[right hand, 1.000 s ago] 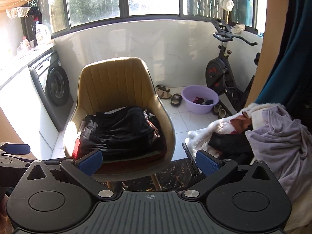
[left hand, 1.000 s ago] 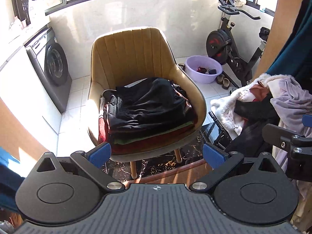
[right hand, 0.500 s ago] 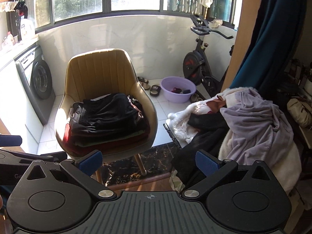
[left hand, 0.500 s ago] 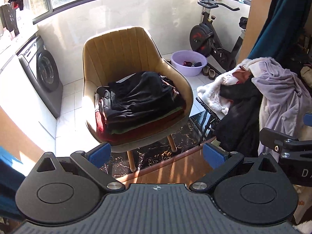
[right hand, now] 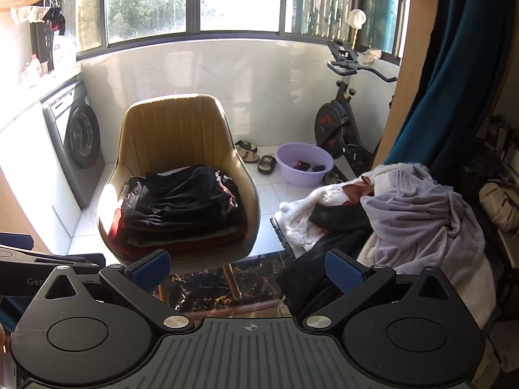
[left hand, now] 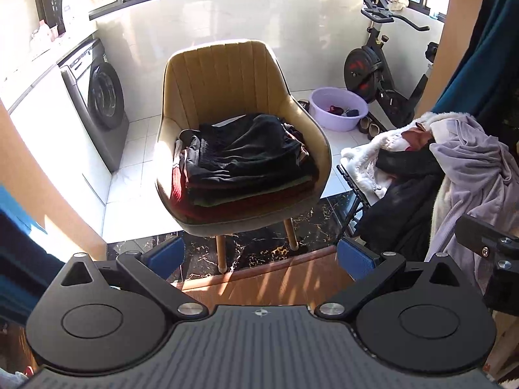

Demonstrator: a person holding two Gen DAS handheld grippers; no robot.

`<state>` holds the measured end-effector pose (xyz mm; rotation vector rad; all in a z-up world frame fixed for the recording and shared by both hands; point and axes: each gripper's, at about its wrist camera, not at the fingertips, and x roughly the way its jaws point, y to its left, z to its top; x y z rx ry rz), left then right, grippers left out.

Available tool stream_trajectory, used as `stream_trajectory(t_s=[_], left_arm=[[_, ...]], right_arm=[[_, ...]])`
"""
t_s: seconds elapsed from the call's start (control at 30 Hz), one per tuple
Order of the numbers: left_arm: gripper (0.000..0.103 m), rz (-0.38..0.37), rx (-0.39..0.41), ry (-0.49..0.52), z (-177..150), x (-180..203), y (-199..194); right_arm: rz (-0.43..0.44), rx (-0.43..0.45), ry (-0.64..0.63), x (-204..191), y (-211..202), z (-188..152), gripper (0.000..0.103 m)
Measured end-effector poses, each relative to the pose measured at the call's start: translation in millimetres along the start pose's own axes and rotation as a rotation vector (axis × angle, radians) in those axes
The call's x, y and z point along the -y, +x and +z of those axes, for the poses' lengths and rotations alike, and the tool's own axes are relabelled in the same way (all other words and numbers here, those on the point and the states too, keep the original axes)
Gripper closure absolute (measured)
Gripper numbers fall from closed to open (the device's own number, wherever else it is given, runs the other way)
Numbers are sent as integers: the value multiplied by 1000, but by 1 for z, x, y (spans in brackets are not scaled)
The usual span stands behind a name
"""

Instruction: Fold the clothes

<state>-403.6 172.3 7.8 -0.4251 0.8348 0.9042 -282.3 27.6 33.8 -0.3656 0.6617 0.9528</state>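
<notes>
A stack of folded clothes (left hand: pixel 246 168) (right hand: pixel 181 207), black on top with green and red below, rests on the seat of a tan chair (left hand: pixel 227 74) (right hand: pixel 175 129). To the right lies a heap of unfolded clothes (left hand: pixel 454 168) (right hand: pixel 415 214): a lilac garment, a white fluffy one and black ones. My left gripper (left hand: pixel 261 256) stands open and empty, back from the chair. My right gripper (right hand: pixel 248 267) is also open and holds nothing. Part of the right gripper's body shows at the right edge of the left wrist view.
A washing machine (left hand: pixel 97 103) stands at the left wall. A purple basin (right hand: pixel 303 163) with small items and slippers (right hand: pixel 248 154) sit on the white tile floor. An exercise bike (right hand: pixel 340 120) is at the back right, a blue curtain (right hand: pixel 454 81) beside it.
Both grippers have pulled back and away from the chair, so more floor and the heap of clothes now show. Both stay open and empty.
</notes>
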Motion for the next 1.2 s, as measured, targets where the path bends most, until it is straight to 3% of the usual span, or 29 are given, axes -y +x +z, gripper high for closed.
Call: stream_trajectory(t_s=[0.67, 1.2], left_arm=[[1, 9, -92, -80, -31, 21, -14], [1, -3, -103, -79, -34, 24, -13]], right_arm=[[34, -13, 6, 32, -17, -16, 1], [47, -15, 2, 34, -13, -16, 1]])
